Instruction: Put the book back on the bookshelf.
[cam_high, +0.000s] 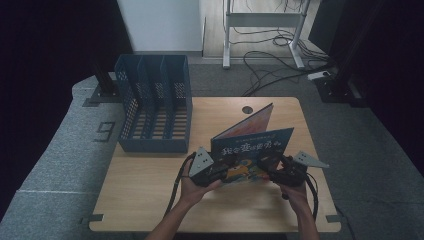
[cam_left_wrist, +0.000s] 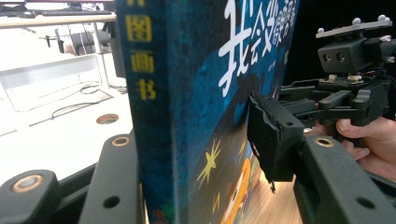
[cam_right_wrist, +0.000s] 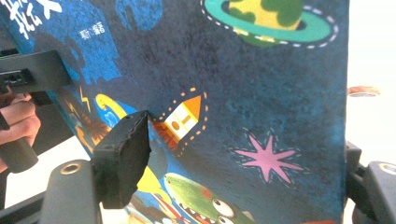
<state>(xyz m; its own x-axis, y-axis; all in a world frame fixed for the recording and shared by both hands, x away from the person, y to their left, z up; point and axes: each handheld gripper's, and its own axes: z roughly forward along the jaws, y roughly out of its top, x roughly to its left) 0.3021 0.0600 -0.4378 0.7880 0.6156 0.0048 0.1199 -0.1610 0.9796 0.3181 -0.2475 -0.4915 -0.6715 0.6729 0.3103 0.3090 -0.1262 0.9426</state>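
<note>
Worked over a pale wooden counter (cam_high: 150, 200) in a dim room, with grey carpet and loose cables at the far side. Passed by a dark blue perforated plastic file rack (cam_high: 155, 107) at the far left of the counter, well apart from both tools.

Held a dark blue hardcover picture book with white title characters and cartoon space drawings (cam_high: 252, 145) upright near the middle of the counter, front cover facing the near edge, covers splayed apart toward the far right. Could not tell whether its bottom edge touched the wood or hung just above it.

Judged it stiff in the boards, fairly light, a little slick on the printed cover, and not fragile, though prone to swing open at the free edge. Judged the spine the firmest place to grip, with a second hold on the front cover to stop it flapping.

Clamped the left gripper (cam_high: 220, 172) on the low left of the book. Seen from the left gripper view, pinched the spine side of the book (cam_left_wrist: 187, 93) between the two black jaws of the left gripper (cam_left_wrist: 196, 154), one pad flat against the front cover, the other behind the spine with its yellow characters.

Met it from the right with the right gripper (cam_high: 267, 170), also visible beyond the cover (cam_left_wrist: 327, 100). From the right gripper view, closed the right gripper (cam_right_wrist: 243, 163) across the lower front cover (cam_right_wrist: 243, 84), one pad pressed beside the little rocket drawing, the other jaw past the cover's outer edge; looked like a pinch on the cover.
</note>
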